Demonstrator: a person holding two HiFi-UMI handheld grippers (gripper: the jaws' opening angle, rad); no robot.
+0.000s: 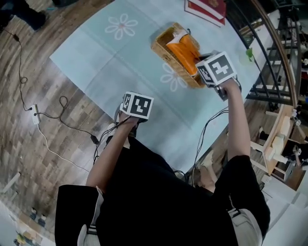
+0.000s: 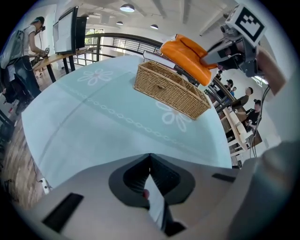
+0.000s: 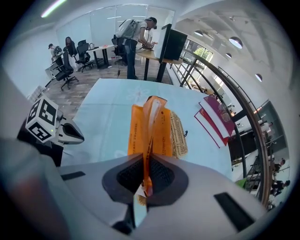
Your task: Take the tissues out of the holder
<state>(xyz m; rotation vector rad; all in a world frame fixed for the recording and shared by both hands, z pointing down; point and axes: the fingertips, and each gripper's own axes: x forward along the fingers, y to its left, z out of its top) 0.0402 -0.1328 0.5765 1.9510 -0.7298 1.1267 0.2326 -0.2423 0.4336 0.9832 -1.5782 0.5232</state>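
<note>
A wicker holder (image 1: 168, 53) stands on the pale blue tablecloth (image 1: 110, 62). An orange tissue pack (image 1: 185, 52) is lifted partly out of it, tilted up at one end. My right gripper (image 1: 204, 66) is shut on the pack's wrapper edge. In the right gripper view the orange wrapper (image 3: 150, 129) runs up from between the shut pads (image 3: 161, 176), with the holder (image 3: 178, 134) behind it. The left gripper view shows the pack (image 2: 186, 56) hanging above the holder (image 2: 169, 89). My left gripper (image 1: 136, 108) hovers shut over the table's near edge, away from the holder, holding nothing.
Two red books (image 1: 208, 8) lie at the table's far end, beyond the holder. A dark railing (image 1: 269, 53) runs along the right side. Cables (image 1: 53, 115) trail over the wooden floor on the left. People work at desks (image 3: 131, 42) in the background.
</note>
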